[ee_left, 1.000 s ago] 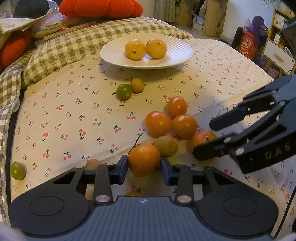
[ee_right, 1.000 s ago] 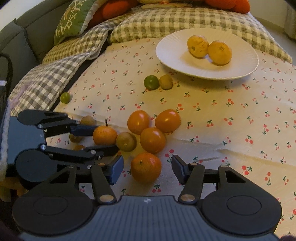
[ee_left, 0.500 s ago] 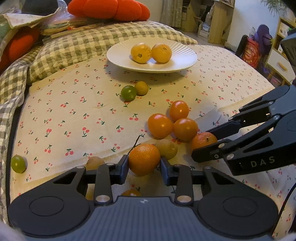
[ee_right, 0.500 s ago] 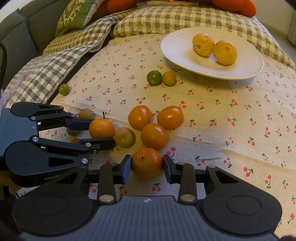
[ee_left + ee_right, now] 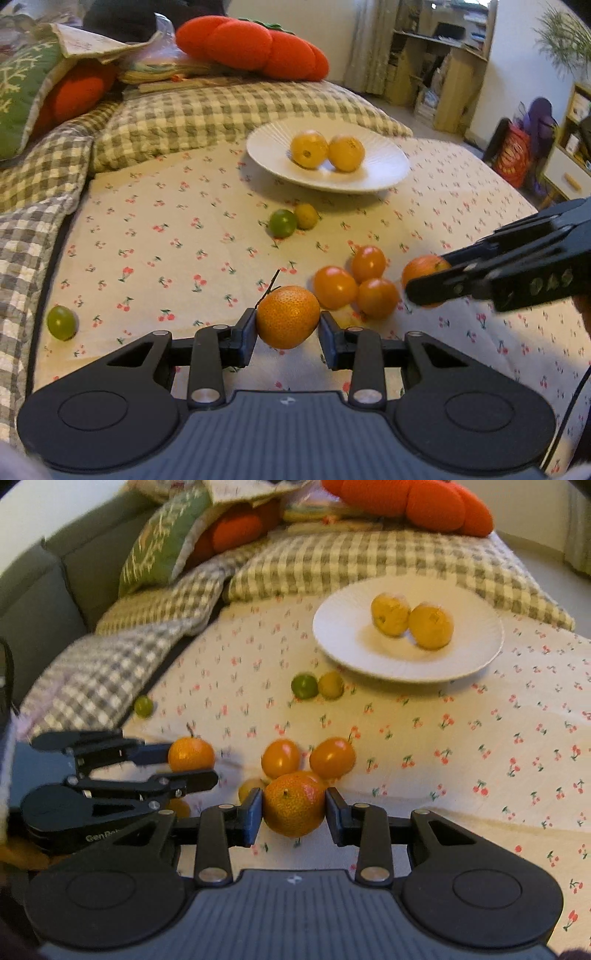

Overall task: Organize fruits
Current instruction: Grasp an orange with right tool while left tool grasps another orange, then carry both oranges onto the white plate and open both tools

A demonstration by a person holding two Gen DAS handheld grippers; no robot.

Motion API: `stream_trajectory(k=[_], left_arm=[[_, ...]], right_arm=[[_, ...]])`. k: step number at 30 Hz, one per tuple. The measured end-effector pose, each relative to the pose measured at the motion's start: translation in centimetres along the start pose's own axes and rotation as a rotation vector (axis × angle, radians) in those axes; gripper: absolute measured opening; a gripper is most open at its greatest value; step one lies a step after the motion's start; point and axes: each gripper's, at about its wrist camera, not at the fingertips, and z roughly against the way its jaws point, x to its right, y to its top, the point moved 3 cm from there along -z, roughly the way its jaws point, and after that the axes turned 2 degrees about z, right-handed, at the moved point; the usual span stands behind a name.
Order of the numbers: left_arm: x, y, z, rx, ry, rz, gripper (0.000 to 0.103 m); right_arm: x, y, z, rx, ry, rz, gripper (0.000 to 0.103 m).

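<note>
Spread wide: a cherry-print cloth over the bed, checked blanket along its far and left edges, orange cushion beyond that. Toward the far edge of the cloth, a white plate carrying two yellow fruits, side by side and touching. Just in front of the plate, a green lime against a small yellow fruit. Near the near edge, three orange tomatoes bunched together. At the left edge, alone, a green grape.

Left gripper: narrowed onto an orange with a twig, both pads pressing its sides, fruit raised off the cloth. Right gripper: jaws just drawn in and now clamped on a second orange, pads tight on either side, in front of the tomatoes.
</note>
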Motion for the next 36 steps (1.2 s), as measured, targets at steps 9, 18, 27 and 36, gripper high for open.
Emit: stream_trajectory(k=[9,18,27,36], left_arm=[[1.2,1.1,1.2,0.033,0.053,0.061,0.027],[3.4,2.7,2.1,0.088,0.025,0.099,0.027],[5.2,6.9,-0.5,0.103,0.031,0.012,0.027],[6.1,10.8,-6.8,0.102,0.017,-0.064,0.028]], right_arm=[[3.1,0.6,2.7,0.132,-0.014,-0.086,0.033],[5.0,1.2,5.2,0.258,-0.038,-0.160,0.033],[11.9,2.4,5.9,0.329,-0.092,-0.372,0.033],[13.3,4.7,0.3,0.258,-0.021,-0.417,0.033]])
